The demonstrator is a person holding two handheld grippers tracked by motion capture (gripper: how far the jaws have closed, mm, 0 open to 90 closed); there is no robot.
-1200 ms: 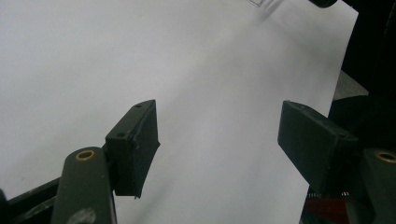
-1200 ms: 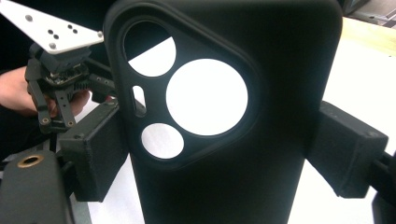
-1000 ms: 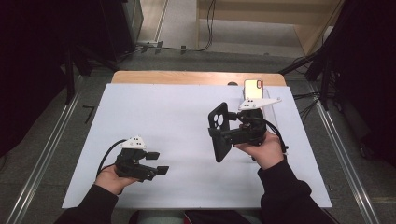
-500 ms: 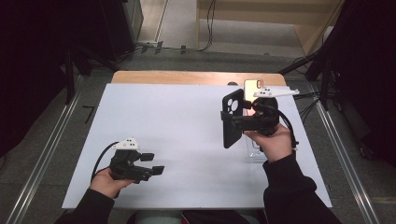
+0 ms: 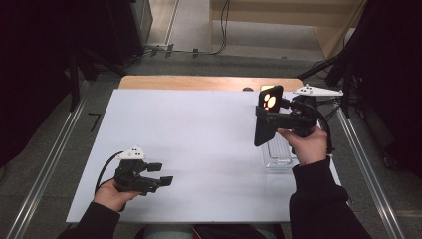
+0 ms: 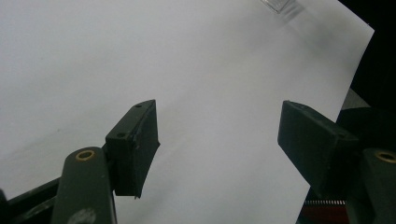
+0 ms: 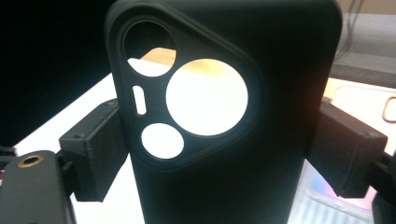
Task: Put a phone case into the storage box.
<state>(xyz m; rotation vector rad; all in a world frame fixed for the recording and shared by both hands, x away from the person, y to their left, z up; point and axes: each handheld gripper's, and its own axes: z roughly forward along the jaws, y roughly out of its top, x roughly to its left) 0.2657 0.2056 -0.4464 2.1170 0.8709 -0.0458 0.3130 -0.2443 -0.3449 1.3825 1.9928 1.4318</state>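
Note:
A black phone case (image 5: 265,119) with round camera cut-outs stands upright above the table's right side, and my right gripper (image 5: 270,121) is shut on it. In the right gripper view the case (image 7: 261,70) stands between the two pads (image 7: 95,149), which press on its long edges. My left gripper (image 5: 160,174) rests low near the front left of the white table top (image 5: 199,129). It is open, and the left gripper view has only bare white surface between its jaws (image 6: 219,140).
A clear plastic tray or cover (image 5: 277,153) lies flat on the table under the right hand. A sliver of a phone (image 5: 263,88) peeks out behind the held case. A wooden strip (image 5: 209,82) runs along the table's far edge.
The right gripper has carried the black case toward the far right and a little higher. The clear piece on the table beneath it has come into sight. The left gripper has stayed almost in place.

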